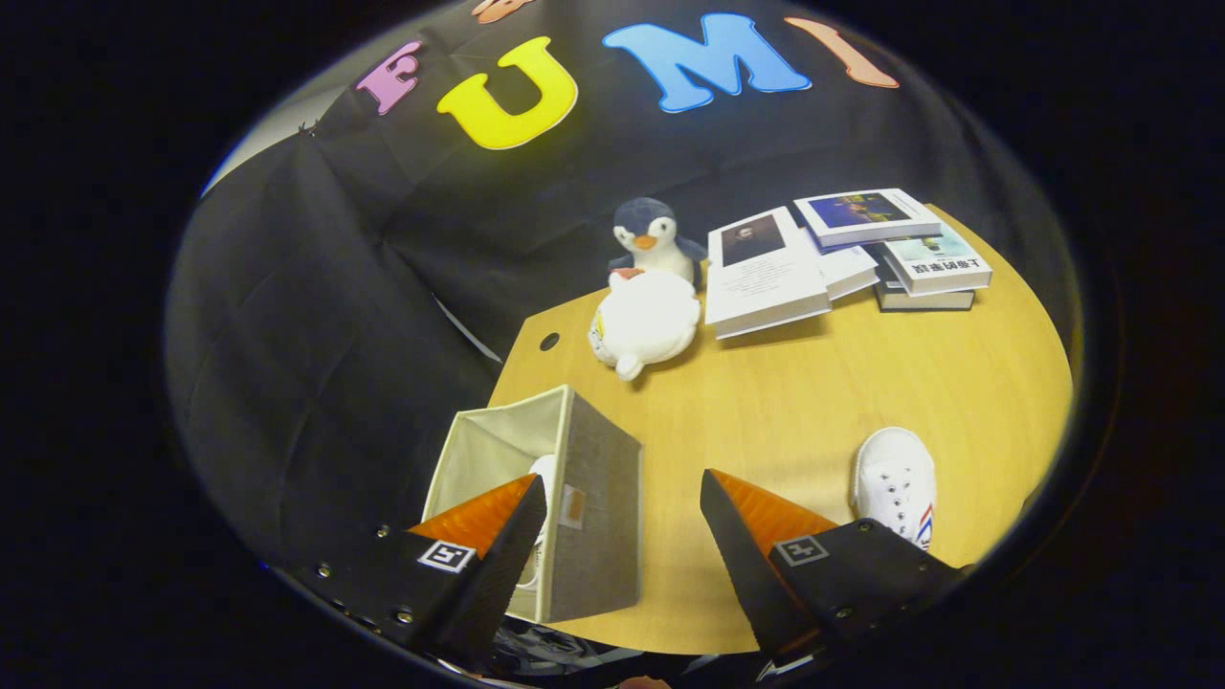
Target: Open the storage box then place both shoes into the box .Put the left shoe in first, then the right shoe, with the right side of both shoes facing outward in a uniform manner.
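- The gripper (622, 517) hangs above the near edge of the table (813, 383), its fingers spread wide with nothing between them but the box wall and bare wood.
- The storage box (584, 498) stands open at the table's near left corner, close to both edges; its grey side wall lies between the fingers.
- One white shoe (538, 478) sits inside the box, partly hidden behind the left finger.
- The second shoe (897, 483) lies on the table just beyond the right finger, near the right edge, well apart from the box.
- Open wood stretches between box and second shoe.
- Farther back: a white plush toy (646, 321), a penguin toy (651, 239) behind it, and books (842, 254) stacked loosely.
- Black cloth walls the booth behind and left.
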### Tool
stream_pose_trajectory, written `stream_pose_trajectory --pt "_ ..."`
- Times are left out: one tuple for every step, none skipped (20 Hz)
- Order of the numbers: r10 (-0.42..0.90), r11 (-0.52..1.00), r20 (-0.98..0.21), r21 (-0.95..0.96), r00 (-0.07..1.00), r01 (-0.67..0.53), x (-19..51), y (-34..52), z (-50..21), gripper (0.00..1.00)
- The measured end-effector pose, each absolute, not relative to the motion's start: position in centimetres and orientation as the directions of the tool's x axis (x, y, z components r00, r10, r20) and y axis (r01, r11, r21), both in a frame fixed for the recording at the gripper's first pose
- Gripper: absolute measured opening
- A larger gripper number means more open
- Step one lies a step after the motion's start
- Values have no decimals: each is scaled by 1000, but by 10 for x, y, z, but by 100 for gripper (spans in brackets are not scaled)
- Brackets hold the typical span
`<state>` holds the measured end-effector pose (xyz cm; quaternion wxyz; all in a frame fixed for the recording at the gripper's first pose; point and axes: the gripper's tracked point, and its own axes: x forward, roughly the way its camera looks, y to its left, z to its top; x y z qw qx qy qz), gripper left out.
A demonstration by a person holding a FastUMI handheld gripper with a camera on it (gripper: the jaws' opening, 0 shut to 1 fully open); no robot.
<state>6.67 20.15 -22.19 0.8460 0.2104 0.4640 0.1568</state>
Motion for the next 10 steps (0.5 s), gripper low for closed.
stream_pose_trajectory --pt "442 870 -725 491 528 -55 67 187 -224 98" --pt "427 875 -730 482 533 -41 65 174 -226 98" --pt "415 879 -734 476 538 -29 64 161 -228 98" --pt "404 883 -738 470 541 -18 61 149 -230 98" --pt "391 888 -744 460 542 -9 59 136 -234 98" --pt "375 895 -751 447 543 0 57 123 -238 98" --pt "357 902 -760 432 543 10 55 111 -243 98" --pt "341 908 -768 418 542 21 51 99 -248 98" --pt "330 913 -775 408 538 28 49 88 -253 98" --pt "319 917 -783 398 534 36 46 78 -258 98"
